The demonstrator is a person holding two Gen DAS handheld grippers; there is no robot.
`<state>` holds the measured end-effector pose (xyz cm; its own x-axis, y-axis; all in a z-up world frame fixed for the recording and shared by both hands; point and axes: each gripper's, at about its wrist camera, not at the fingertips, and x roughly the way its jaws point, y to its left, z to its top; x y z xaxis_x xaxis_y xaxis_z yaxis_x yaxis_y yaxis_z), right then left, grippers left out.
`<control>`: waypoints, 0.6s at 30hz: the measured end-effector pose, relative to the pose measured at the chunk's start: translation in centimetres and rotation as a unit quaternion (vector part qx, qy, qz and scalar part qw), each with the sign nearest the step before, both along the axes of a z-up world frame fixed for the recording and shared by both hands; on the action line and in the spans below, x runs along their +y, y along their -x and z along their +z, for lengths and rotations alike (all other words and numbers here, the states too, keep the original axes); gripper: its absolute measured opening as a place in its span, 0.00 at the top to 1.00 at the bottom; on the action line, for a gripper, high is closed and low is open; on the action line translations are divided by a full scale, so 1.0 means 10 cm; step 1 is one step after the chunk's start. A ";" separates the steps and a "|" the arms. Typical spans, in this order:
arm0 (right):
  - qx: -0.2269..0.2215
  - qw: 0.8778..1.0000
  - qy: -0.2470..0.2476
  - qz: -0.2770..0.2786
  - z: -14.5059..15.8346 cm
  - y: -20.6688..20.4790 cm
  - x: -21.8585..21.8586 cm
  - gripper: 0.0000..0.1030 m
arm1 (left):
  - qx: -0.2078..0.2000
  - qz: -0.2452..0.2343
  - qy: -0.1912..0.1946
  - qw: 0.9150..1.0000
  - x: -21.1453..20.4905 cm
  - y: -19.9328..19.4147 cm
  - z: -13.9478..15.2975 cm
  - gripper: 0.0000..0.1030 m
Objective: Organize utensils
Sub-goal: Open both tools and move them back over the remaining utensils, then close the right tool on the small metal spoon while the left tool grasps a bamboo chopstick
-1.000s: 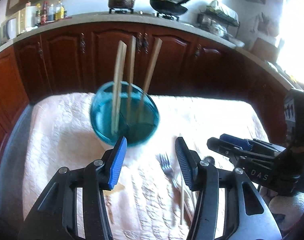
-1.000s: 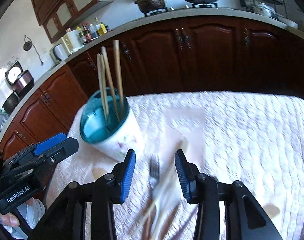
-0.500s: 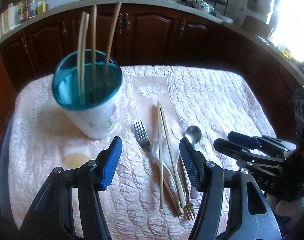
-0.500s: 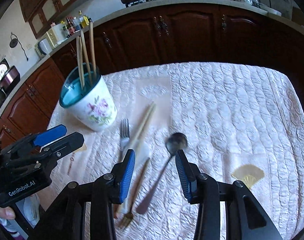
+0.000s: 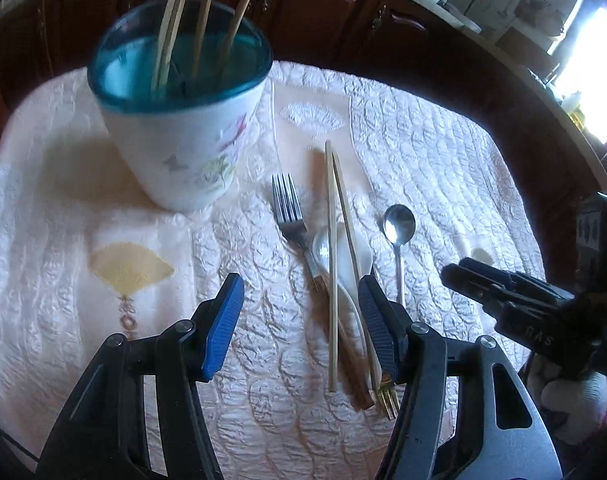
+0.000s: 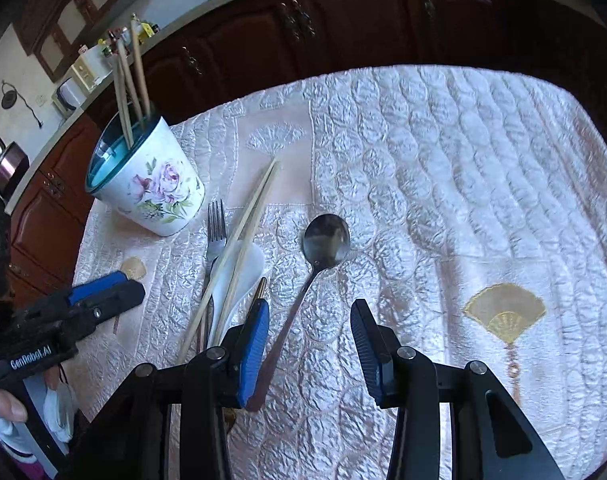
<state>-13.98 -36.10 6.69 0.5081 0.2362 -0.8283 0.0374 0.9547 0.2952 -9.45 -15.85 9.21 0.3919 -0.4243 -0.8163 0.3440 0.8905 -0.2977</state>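
Observation:
A white flowered cup [image 5: 183, 148] with a teal inside holds three chopsticks [image 5: 207, 12]; it also shows in the right wrist view [image 6: 151, 188]. On the quilted cloth lie a steel fork [image 5: 288, 216], two loose chopsticks [image 5: 332, 264] across a white spoon [image 5: 345, 260], a metal spoon [image 5: 399, 224] and a small gold fork [image 5: 386, 396]. My left gripper [image 5: 299, 292] hangs open above the fork handle and chopsticks. My right gripper [image 6: 309, 312] is open over the metal spoon [image 6: 325, 240], whose handle runs by its left finger [image 6: 255, 340].
Dark wooden cabinets [image 6: 343, 20] and a counter curve around the table's far side. The cloth [image 6: 463, 160] stretches bare to the right of the spoon, with a gold fan motif [image 6: 503, 312]. Each gripper shows in the other's view, close beside it.
Both grippers have come down and tipped toward the table, so the loose utensils now lie just below them. The left jaws stand a little wider than before.

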 end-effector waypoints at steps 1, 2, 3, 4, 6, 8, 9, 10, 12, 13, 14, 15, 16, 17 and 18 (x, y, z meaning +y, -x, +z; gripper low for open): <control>0.002 1.000 -0.005 -0.001 -0.02 -0.02 0.00 0.61 | 0.002 -0.002 -0.001 1.000 -0.02 -0.01 -0.02 0.42; 0.004 1.000 -0.009 -0.001 -0.05 -0.04 -0.01 0.61 | 0.003 -0.004 -0.003 1.000 -0.04 0.00 -0.03 0.43; 0.006 1.000 -0.011 -0.002 -0.07 -0.07 0.00 0.61 | 0.001 -0.007 -0.006 1.000 -0.08 -0.01 -0.04 0.43; 0.008 1.000 -0.011 -0.002 -0.09 -0.09 -0.01 0.61 | 0.000 -0.011 -0.006 1.000 -0.11 -0.02 -0.04 0.43; 0.009 1.000 -0.014 0.000 -0.12 -0.14 -0.03 0.61 | -0.003 -0.017 -0.004 1.000 -0.15 -0.06 -0.06 0.45; 0.008 1.000 -0.017 0.000 -0.15 -0.22 -0.05 0.61 | -0.005 -0.021 -0.006 1.000 -0.23 -0.12 -0.08 0.52; 0.009 1.000 -0.016 -0.002 -0.16 -0.25 -0.06 0.61 | -0.005 -0.022 -0.012 1.000 -0.27 -0.16 -0.10 0.55; 0.010 1.000 -0.015 -0.003 -0.18 -0.29 -0.06 0.61 | -0.004 -0.023 -0.017 1.000 -0.30 -0.19 -0.12 0.58; 0.013 1.000 -0.014 -0.006 -0.24 -0.38 -0.09 0.61 | -0.002 -0.024 -0.023 0.999 -0.37 -0.27 -0.16 0.59; 0.013 1.000 -0.014 -0.006 -0.25 -0.41 -0.11 0.61 | -0.003 -0.024 -0.027 0.999 -0.41 -0.31 -0.18 0.59; 0.013 1.000 -0.015 -0.006 -0.28 -0.46 -0.12 0.61 | -0.004 -0.024 -0.030 0.999 -0.43 -0.33 -0.19 0.59; 0.012 1.000 -0.016 -0.006 -0.29 -0.48 -0.13 0.61 | -0.004 -0.023 -0.033 0.999 -0.46 -0.36 -0.20 0.59; 0.011 1.000 -0.017 -0.006 -0.31 -0.51 -0.15 0.61 | -0.004 -0.021 -0.037 0.999 -0.50 -0.41 -0.22 0.59; 0.011 1.000 -0.019 -0.007 -0.34 -0.55 -0.17 0.61 | -0.003 -0.020 -0.039 0.999 -0.52 -0.44 -0.24 0.59; 0.010 1.000 -0.023 -0.008 -0.36 -0.59 -0.18 0.61 | -0.001 -0.018 -0.042 0.999 -0.55 -0.49 -0.26 0.60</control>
